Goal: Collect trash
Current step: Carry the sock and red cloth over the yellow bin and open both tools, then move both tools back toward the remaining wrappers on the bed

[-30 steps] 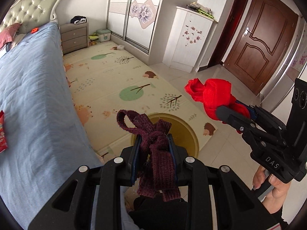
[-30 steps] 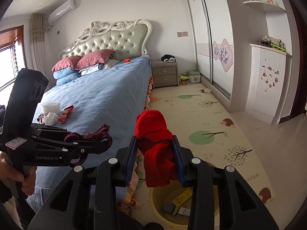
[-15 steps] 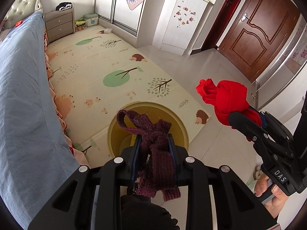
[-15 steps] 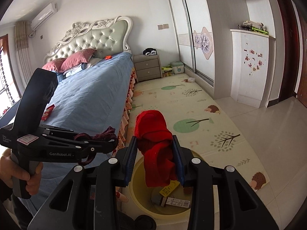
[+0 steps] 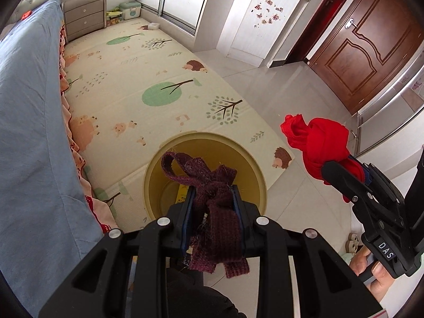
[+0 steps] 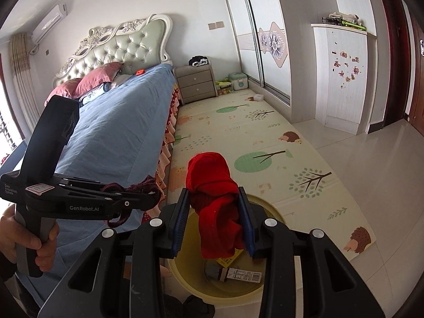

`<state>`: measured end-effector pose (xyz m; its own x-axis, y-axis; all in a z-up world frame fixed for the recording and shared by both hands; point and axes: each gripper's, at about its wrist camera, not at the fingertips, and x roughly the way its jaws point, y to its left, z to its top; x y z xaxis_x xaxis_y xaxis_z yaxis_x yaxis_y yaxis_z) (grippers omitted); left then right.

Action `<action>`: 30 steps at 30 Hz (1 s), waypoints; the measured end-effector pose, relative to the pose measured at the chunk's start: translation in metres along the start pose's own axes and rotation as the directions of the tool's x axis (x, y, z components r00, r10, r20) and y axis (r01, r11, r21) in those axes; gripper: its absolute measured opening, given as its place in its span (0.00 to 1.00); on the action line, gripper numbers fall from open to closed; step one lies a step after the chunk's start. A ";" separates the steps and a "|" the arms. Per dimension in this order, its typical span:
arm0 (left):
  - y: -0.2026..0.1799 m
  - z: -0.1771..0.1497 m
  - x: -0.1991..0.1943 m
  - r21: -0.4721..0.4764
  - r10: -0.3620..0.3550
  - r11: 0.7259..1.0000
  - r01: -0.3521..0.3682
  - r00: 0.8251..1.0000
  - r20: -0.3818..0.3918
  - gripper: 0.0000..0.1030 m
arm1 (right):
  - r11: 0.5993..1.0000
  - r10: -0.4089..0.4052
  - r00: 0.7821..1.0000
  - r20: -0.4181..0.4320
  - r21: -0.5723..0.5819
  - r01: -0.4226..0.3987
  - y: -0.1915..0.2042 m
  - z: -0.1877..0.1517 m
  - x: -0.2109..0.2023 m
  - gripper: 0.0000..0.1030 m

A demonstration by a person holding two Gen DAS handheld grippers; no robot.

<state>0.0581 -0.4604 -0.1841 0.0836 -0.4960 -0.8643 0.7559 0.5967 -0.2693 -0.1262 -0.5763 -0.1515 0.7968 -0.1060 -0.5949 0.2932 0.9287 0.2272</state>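
Bed [image 6: 114,132], blue cover, runs along the left of both grippers; patterned play mat [image 5: 148,79] lies ahead on the floor.

Yellow bin [image 5: 254,169]: round, open top, standing on the mat edge directly below and just ahead of the left gripper, below the right gripper too. Right wrist view shows wrappers and a barcoded packet [image 6: 245,275] already at the bottom.

Red cloth [image 6: 216,198]: knotted bundle, soft, light, bulky at the top where it stands above the fingers. Judged to compress easily and drop cleanly once released; any hold across the bunched middle should do, as it is held now.

Maroon knit strip [image 5: 214,212]: narrow, frayed, limp, one loop arching forward over the bin mouth, loose ends hanging back below the fingers. Judged very light; the fuzzy fibres may cling to the pads on release, so a small shake could be needed.

Left gripper [image 5: 213,220]: jaws closed down to the thickness of the knit, clamping the strip mid-length, positioned over the bin opening.

Right gripper [image 6: 213,222]: jaws narrowed onto the red cloth, pinching its lower half; cloth tail hangs over the bin. In the left wrist view it sits off to the right of the left gripper, apart from it.
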 end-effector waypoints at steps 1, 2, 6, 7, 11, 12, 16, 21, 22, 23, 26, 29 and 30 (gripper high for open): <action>0.001 0.001 0.002 -0.005 -0.003 1.000 0.003 1.000 -0.003 0.26 | 1.000 0.005 1.000 -0.004 0.005 -0.005 0.000 0.000 0.003 0.35; 0.002 0.002 0.004 -0.007 -0.007 1.000 0.007 1.000 -0.006 0.27 | 1.000 0.009 1.000 -0.006 0.011 -0.009 0.000 0.000 0.005 0.36; 0.012 0.003 0.004 -0.056 -0.060 0.997 0.061 0.998 0.022 0.82 | 0.999 -0.011 1.000 0.018 0.031 0.010 -0.001 0.001 0.014 0.65; 0.015 0.002 0.002 -0.071 -0.049 0.996 0.051 0.998 0.039 0.86 | 0.999 -0.036 0.999 0.026 0.032 0.035 -0.001 0.000 0.015 0.67; 0.018 0.003 -0.003 -0.062 -0.024 0.998 0.027 0.998 0.053 0.86 | 0.997 -0.016 1.000 0.023 0.073 0.015 -0.007 -0.006 0.015 0.67; 0.019 0.002 -0.004 -0.061 -0.017 0.998 0.020 0.998 0.059 0.87 | 0.997 -0.016 1.000 0.016 0.071 0.015 -0.007 -0.007 0.015 0.67; 0.020 0.000 -0.009 -0.071 0.009 0.997 -0.005 0.998 0.060 0.87 | 0.999 -0.016 1.000 0.001 0.049 0.016 -0.002 -0.008 0.010 0.67; 0.019 -0.003 -0.033 -0.035 0.114 0.993 -0.112 0.989 0.090 0.88 | 0.999 -0.023 1.000 0.006 0.031 0.023 0.005 -0.008 -0.004 0.69; 0.020 -0.005 -0.041 -0.029 0.125 0.992 -0.122 0.986 0.113 0.88 | 0.999 -0.018 1.000 0.007 0.031 0.018 0.007 -0.007 -0.007 0.69; 0.021 -0.006 -0.048 -0.026 0.133 0.991 -0.130 0.982 0.133 0.88 | 0.999 -0.012 1.000 0.008 0.031 0.012 0.009 -0.006 -0.008 0.70; 0.025 -0.013 -0.076 -0.013 0.157 0.987 -0.158 0.968 0.196 0.89 | 0.998 0.034 0.999 0.017 0.049 -0.034 0.022 -0.005 -0.011 0.71; 0.034 -0.022 -0.106 -0.016 0.194 0.980 -0.196 0.946 0.259 0.91 | 0.995 0.091 0.996 0.025 0.041 -0.092 0.044 -0.002 -0.011 0.73; 0.039 -0.025 -0.115 -0.021 0.206 0.978 -0.209 0.938 0.277 0.92 | 0.994 0.100 0.995 0.027 0.029 -0.101 0.052 0.000 -0.010 0.74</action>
<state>0.0611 -0.3643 -0.1056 0.4142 -0.5174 -0.7488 0.7082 0.7000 -0.0919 -0.1191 -0.5266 -0.1340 0.8363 -0.0220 -0.5478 0.2263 0.9240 0.3083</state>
